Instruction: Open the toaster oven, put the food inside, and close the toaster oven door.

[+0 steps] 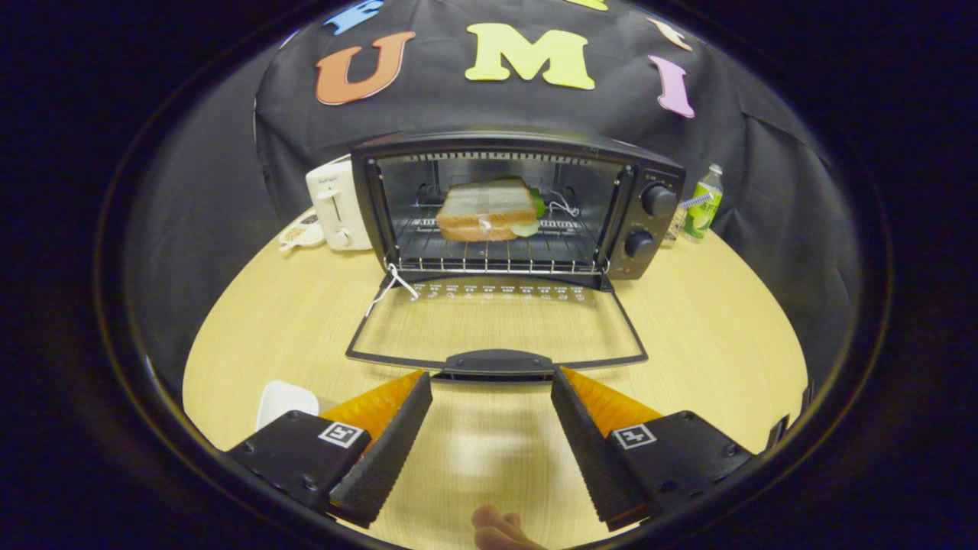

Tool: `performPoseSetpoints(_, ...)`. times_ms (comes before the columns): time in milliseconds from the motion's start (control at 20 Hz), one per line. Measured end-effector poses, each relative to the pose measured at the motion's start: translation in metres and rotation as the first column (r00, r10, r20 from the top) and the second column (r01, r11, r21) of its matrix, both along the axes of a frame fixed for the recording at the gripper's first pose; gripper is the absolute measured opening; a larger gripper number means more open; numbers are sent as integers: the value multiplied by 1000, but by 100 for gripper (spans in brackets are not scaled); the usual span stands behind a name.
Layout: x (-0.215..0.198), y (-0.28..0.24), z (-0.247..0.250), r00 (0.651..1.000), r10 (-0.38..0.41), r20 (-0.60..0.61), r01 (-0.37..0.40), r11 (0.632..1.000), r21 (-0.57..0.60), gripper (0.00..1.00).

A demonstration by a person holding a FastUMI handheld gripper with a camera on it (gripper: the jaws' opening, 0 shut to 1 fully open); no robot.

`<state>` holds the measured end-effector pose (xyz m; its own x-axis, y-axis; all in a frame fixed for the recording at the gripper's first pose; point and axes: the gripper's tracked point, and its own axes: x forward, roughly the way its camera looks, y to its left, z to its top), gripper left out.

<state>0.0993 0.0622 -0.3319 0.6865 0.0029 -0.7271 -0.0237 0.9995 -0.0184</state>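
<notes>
A black toaster oven (649,221) stands on the wooden table (726,336), straight ahead of my fingers. Its glass door (497,325) lies folded down flat toward me, and the door's black handle (497,363) sits just ahead of my fingertips. Inside, on the wire rack (497,256), rests a sandwich (487,210) with green filling at its right side. My gripper (491,380) is open, its two black-and-orange fingers (390,428) spread wide with only bare table between them.
A white toaster (336,206) stands left of the oven, with a small dish (300,231) beside it. A green bottle (703,202) is right of the oven. A white plate (284,401) lies by my left finger. A person's fingers (500,528) show below the gripper.
</notes>
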Motion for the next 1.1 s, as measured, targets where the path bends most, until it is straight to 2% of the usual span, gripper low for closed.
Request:
performPoseSetpoints(300,8,-6,-21,999,-16,-34,15,1000,-21,100)
performPoseSetpoints(550,14,-12,-27,997,-75,-21,75,997,12,100)
performPoseSetpoints(1100,19,-10,-19,999,-45,25,44,999,20,100)
